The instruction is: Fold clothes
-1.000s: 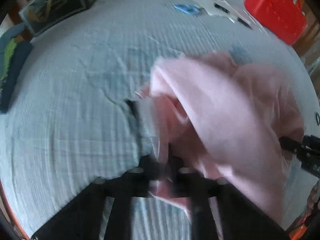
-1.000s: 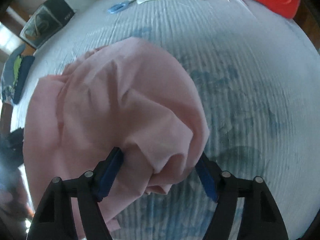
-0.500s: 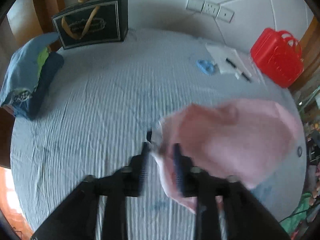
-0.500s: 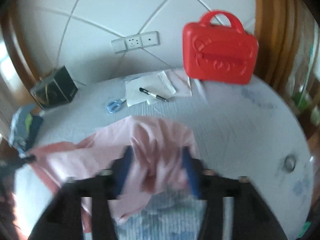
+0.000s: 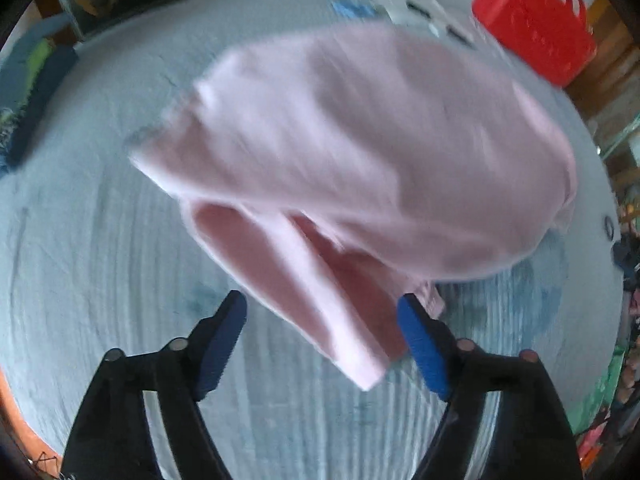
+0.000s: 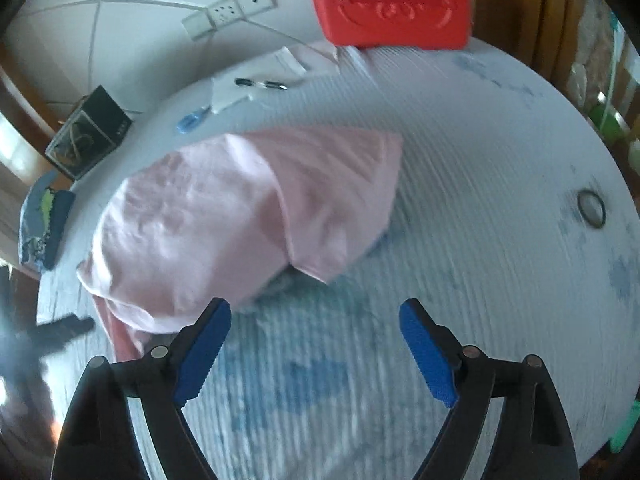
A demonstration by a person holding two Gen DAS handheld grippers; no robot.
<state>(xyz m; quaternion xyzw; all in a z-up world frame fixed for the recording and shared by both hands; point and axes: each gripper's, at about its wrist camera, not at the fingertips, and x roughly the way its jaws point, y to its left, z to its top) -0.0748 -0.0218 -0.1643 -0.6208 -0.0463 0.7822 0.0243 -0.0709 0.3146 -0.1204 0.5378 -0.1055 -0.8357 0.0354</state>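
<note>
A pink garment [image 5: 360, 152] is blurred with motion over the pale blue tablecloth [image 5: 80, 260]. One of its flaps reaches down between the blue pads of my left gripper [image 5: 324, 340]. Those jaws are opening, and the pads do not press on the cloth. In the right wrist view the pink garment [image 6: 248, 216] lies bunched on the cloth ahead of my right gripper [image 6: 316, 348]. Its jaws are opening wide with nothing between them. The left gripper [image 6: 60, 328] shows as a dark blur at the garment's left end.
A red plastic case [image 6: 392, 4] stands at the back by the wall. Papers with a pen [image 6: 260, 84] and blue scissors [image 6: 192, 120] lie near it. A black gift box [image 6: 88, 132] and folded blue clothes [image 6: 44, 224] sit at the left. A small ring [image 6: 592, 208] lies at the right.
Both grippers held the pink garment and have let it go, their jaws spreading wide. The garment has come down spread on the tablecloth, and the right gripper has drawn back from it.
</note>
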